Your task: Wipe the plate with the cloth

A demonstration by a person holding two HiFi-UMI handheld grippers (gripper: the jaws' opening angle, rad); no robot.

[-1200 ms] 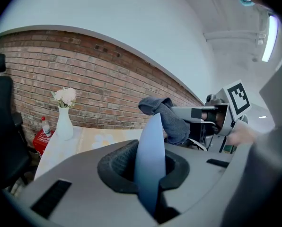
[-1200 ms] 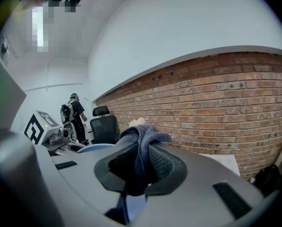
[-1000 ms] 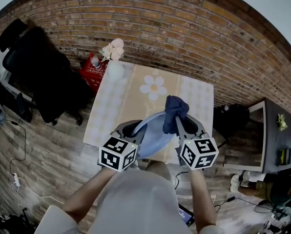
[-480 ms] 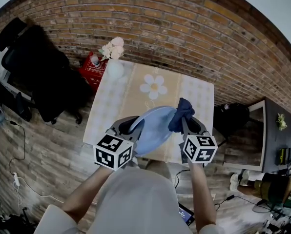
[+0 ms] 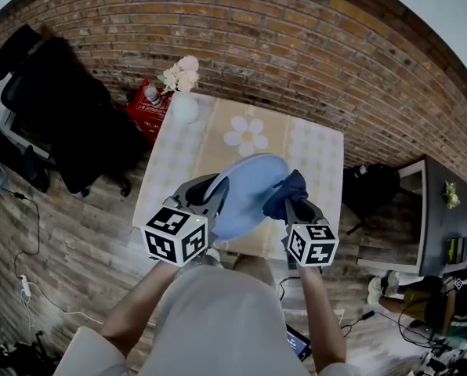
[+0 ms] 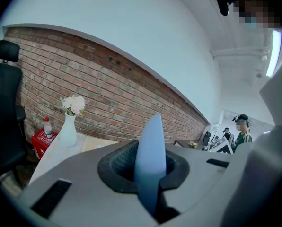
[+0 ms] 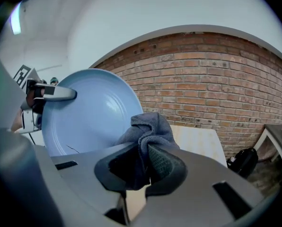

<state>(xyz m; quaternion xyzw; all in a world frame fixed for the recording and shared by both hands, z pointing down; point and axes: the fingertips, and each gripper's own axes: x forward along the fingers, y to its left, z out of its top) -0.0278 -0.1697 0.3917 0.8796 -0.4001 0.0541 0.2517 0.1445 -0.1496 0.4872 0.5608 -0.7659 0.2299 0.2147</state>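
A light blue plate (image 5: 247,196) is held up above the table, tilted on edge, with my left gripper (image 5: 209,195) shut on its left rim. In the left gripper view the plate (image 6: 151,160) shows edge-on between the jaws of the left gripper (image 6: 150,167). My right gripper (image 5: 291,204) is shut on a bunched dark blue cloth (image 5: 286,192), which touches the plate's right side. In the right gripper view the cloth (image 7: 146,138) sits in the right gripper (image 7: 143,167) beside the plate's face (image 7: 91,112).
The table (image 5: 318,159) has a checked cloth with a daisy print (image 5: 246,135). A white vase with pale flowers (image 5: 183,100) stands at its far left corner, with a red crate (image 5: 149,110) beside it. A black office chair (image 5: 53,116) stands left, a dark bag (image 5: 372,190) right.
The plate has been raised and tipped up toward the far side. The cloth has slid from the plate's upper rim down to its right edge, and both grippers have drawn nearer to me.
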